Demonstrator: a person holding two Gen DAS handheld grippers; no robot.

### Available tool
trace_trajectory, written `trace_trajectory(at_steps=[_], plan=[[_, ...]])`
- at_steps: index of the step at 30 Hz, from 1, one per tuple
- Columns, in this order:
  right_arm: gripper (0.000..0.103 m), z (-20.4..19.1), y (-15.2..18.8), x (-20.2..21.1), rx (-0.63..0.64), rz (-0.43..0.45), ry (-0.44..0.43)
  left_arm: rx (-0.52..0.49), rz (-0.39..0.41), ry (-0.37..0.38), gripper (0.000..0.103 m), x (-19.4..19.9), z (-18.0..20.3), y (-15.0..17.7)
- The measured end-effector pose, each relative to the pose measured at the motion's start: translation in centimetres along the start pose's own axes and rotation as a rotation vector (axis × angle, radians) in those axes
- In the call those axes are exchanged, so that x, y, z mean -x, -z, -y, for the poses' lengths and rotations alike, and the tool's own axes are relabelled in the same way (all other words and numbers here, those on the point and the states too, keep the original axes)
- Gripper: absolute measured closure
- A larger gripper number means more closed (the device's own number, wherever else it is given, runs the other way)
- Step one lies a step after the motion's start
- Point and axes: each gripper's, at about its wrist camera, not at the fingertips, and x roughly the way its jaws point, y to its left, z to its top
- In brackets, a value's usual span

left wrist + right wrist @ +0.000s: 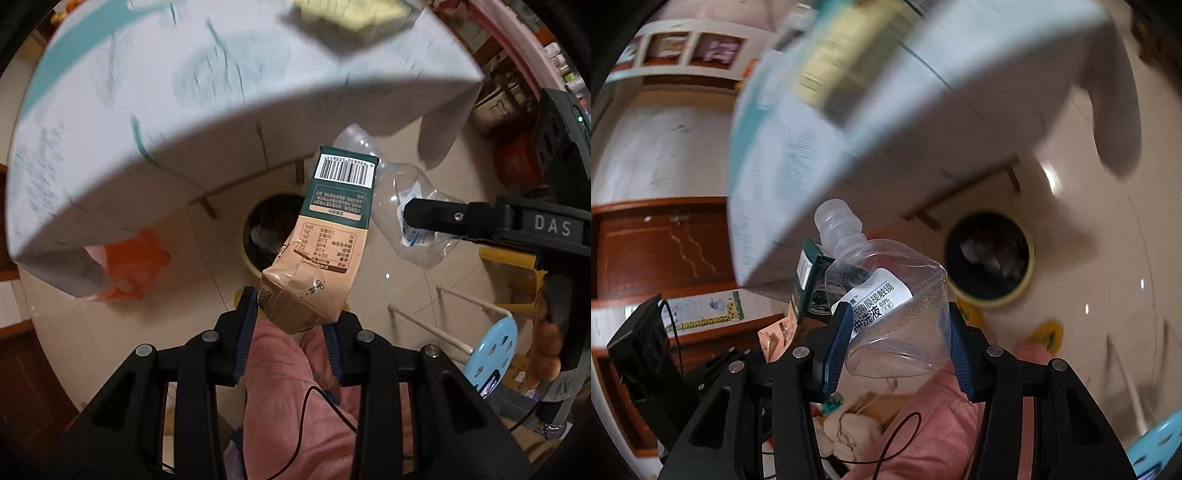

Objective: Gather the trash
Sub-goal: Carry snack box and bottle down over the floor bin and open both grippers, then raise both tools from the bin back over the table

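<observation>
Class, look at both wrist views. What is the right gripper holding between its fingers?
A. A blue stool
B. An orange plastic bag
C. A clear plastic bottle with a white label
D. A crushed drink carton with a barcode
C: in the right wrist view the clear plastic bottle sits squeezed in the right gripper, while the crushed drink carton is in the left gripper.

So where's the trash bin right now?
The round yellow-rimmed trash bin sits on the tiled floor beside the white table, partly hidden behind the green-and-tan carton in the left wrist view.
</observation>
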Motion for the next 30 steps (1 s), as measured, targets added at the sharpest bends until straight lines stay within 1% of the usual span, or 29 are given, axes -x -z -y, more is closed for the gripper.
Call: trace_trajectory(at_steps=[2, 5, 7, 9, 11, 12, 14, 15, 16, 18, 19, 23, 26, 27, 28, 30], plan=[[0.054, 2.1, 0.1, -2.1, -0.032, -0.021, 0.027, 0.001, -0.008, -0.01, 0.072, -2.4, 0.1, 0.1], [0.053, 6.3, 0.0, -6.5, -0.093, -0.04, 0.065, -0.002, -0.02, -0.035, 0.072, -7.0, 0.5, 0.3], [0.053, 8.4, -0.4, -9.3, -0.122, -0.045, 0.088, 0.008, -0.03, -0.03, 0.072, -10.1, 0.6, 0.1], [0.053, 11.0, -0.7, -11.9, -0.138, -0.041, 0.115, 0.037, -0.032, -0.012, 0.072, -13.5, 0.5, -0.2], [0.053, 12.3, -1.4, -14.2, -0.151, -0.035, 0.127, 0.069, -0.034, 0.002, 0.072, -16.6, 0.3, -0.7], [0.052, 13.8, -1.8, -15.6, -0.167, -0.032, 0.132, 0.077, -0.032, 0.003, 0.072, -17.8, 0.2, -1.0], [0.047, 15.1, -2.6, -17.8, -0.174, -0.026, 0.142, 0.089, -0.024, 0.002, 0.072, -20.2, 0.2, -1.3], [0.037, 16.0, -3.1, -19.1, -0.171, -0.032, 0.152, 0.092, -0.028, -0.006, 0.072, -21.8, 0.3, -1.4], [0.032, 16.6, -3.3, -19.9, -0.168, -0.032, 0.166, 0.091, -0.032, -0.004, 0.071, -22.5, 0.1, -1.7], [0.031, 17.9, -3.8, -21.3, -0.166, -0.02, 0.184, 0.079, -0.054, -0.012, 0.071, -24.7, 0.4, -1.8], [0.031, 18.2, -4.0, -21.9, -0.162, -0.021, 0.182, 0.071, -0.057, -0.023, 0.071, -25.5, 0.6, -1.7], [0.031, 18.3, -3.8, -23.3, -0.118, -0.002, 0.194, 0.053, -0.06, -0.056, 0.071, -26.6, -0.4, -1.0], [0.031, 17.0, -3.2, -24.4, -0.067, 0.019, 0.219, 0.072, -0.06, -0.058, 0.071, -27.4, -2.8, -0.4], [0.032, 16.8, -2.9, -24.7, -0.048, 0.024, 0.229, 0.079, -0.058, -0.058, 0.071, -27.4, -3.0, -0.1], [0.032, 15.8, -2.9, -25.7, -0.036, 0.027, 0.237, 0.09, -0.052, -0.062, 0.071, -27.4, -3.4, 0.2], [0.032, 15.1, -2.3, -25.5, 0.001, 0.043, 0.257, 0.106, -0.04, -0.065, 0.071, -27.1, -4.1, 0.4]])
